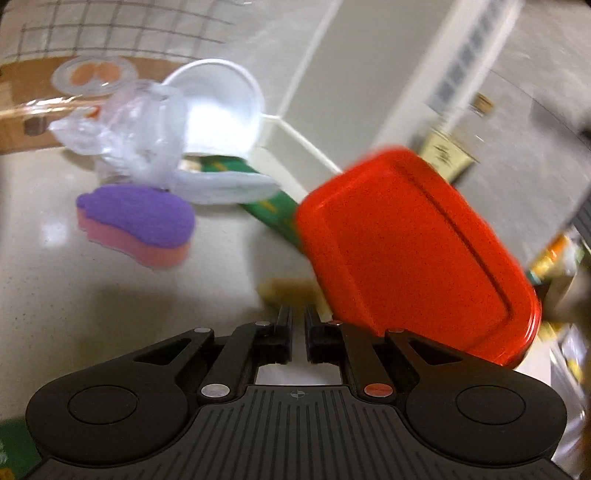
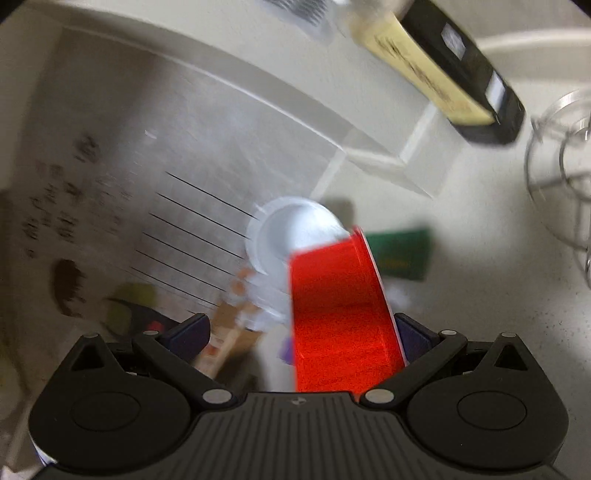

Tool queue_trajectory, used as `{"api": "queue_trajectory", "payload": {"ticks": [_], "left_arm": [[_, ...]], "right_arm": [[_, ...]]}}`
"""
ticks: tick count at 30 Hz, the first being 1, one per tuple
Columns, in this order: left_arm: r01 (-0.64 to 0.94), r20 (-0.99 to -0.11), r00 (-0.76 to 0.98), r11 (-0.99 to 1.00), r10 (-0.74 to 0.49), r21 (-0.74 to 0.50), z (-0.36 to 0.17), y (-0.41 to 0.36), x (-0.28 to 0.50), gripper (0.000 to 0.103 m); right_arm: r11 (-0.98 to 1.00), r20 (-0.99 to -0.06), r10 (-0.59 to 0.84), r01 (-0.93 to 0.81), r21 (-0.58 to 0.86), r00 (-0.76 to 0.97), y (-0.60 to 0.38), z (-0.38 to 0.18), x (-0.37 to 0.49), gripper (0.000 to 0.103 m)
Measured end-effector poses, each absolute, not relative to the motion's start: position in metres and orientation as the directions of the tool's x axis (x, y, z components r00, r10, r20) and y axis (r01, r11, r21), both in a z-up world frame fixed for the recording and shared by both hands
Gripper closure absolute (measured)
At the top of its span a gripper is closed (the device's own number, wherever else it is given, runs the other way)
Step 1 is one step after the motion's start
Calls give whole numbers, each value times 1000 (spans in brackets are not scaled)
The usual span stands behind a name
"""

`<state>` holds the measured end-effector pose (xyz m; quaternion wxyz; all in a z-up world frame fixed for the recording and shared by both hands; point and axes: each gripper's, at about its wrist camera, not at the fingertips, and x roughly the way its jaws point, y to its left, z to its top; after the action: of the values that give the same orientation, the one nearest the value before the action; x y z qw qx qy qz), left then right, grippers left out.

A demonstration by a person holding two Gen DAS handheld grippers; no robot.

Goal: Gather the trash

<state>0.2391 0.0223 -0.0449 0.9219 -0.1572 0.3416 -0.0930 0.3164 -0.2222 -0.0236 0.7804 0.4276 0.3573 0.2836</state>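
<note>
Left tongs [image 1: 298,325] clenched, empty, above pale tabletop [image 1: 92,295]. Right tongs [image 2: 303,332] grasping red lid [image 2: 340,314]. White cup [image 1: 221,110] tipped beside crumpled plastic wrap [image 1: 125,129]; contents unclear. Labels blurred, unreadable.

Red dustpan [image 1: 413,251] tilted over counter trash — cup [image 1: 221,107], crumpled plastic [image 1: 129,129].

A home kitchen: a pale speckled counter [image 1: 74,280] meets a grid-tiled wall [image 1: 110,29] at upper left, a purple-and-pink dish sponge [image 1: 136,225] left of centre, a steel sink [image 2: 177,155] at centre left.
</note>
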Motion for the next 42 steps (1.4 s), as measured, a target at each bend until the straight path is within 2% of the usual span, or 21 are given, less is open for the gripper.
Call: {"api": "queue_trajectory", "payload": {"ticks": [4,5,7,11,14,17,19,22,25,30,33,35,38,42], "left_arm": [[64,-607,765,964,-214,-259,-34,30,203,89],[53,-606,770,966,-200,-252,-32,35,192,89],[36,-608,770,964,-194,-263,-29,46,177,89],[14,-595,779,954,-197,-298,-22,56,158,89],[16,-585,781,943,-220,-333,-15,50,150,89],[29,-585,772,934,-247,-356,-14,34,147,89],[22,-602,760,936,-243,-350,-19,22,149,89],[0,-624,744,934,-238,-356,-29,8,150,89],[0,-631,734,928,-253,-372,-37,-3,146,88],[-21,-613,757,929,-227,-370,-36,-15,144,88],[-23,-618,757,937,-212,-349,-38,-20,149,88],[-16,-637,744,948,-202,-319,-43,-25,152,86],[-11,-632,758,965,-162,-261,-43,-24,151,72],[-95,-639,769,982,-32,-164,-44,2,154,76]], "right_arm": [[305,-174,850,-195,932,497,-212,15,305,0],[290,-164,867,-208,934,471,-202,23,302,0],[349,-206,866,-255,902,456,-186,35,292,0],[572,-376,766,-286,769,522,-169,44,270,0],[762,-515,610,-267,590,603,-171,43,250,0],[924,-609,377,-238,300,698,-172,41,226,0],[975,-630,214,-202,92,747,-174,33,210,0],[979,-620,28,-148,-143,784,-182,13,188,0],[952,-588,-14,-170,-255,809,-194,0,164,0],[932,-571,-16,-195,-307,821,-199,-13,144,0],[941,-595,-35,-175,-291,803,-205,-24,142,0],[956,-634,-12,-176,-233,773,-211,-30,144,0],[980,-685,71,-180,-89,725,-223,-40,147,0],[978,-716,161,-206,24,679,-226,-54,150,0]]}}
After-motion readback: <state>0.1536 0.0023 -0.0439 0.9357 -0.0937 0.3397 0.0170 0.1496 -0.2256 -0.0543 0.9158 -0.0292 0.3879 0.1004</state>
